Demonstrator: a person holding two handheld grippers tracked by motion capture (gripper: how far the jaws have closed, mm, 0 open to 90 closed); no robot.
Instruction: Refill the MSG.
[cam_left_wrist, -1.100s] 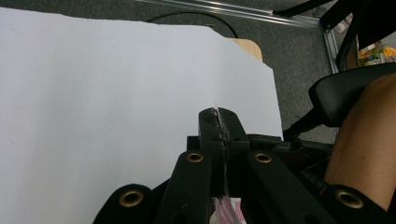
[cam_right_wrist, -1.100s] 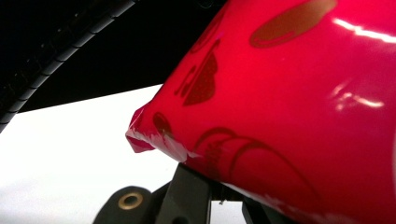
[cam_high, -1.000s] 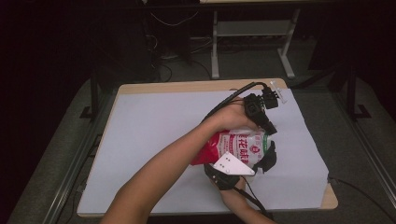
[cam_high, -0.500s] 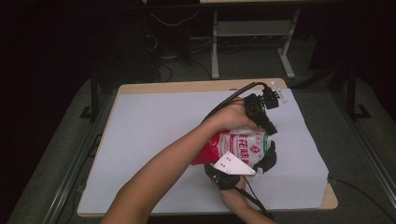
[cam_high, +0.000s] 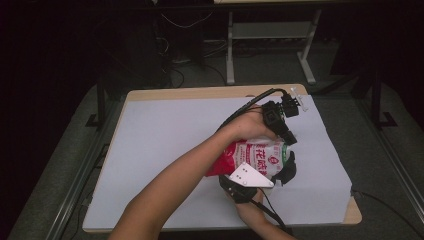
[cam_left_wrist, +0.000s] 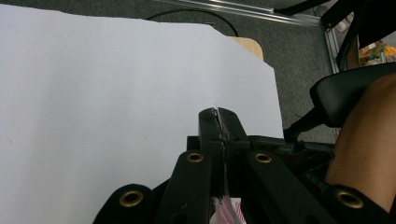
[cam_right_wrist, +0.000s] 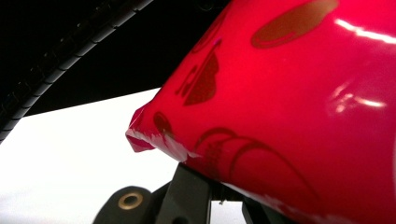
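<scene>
Both grippers (cam_high: 286, 142) (cam_high: 280, 172) clamp the bag (cam_high: 252, 156).

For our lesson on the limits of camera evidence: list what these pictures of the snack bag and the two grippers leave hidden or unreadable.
- High view: the snack bag print is too small to read; a forearm covers its left end.
- Right gripper view: the bag covers the right gripper tips; picture edges crop the bag.
- Left gripper view: the left gripper covers the film it pinches; the bottom edge crops the bag.
</scene>
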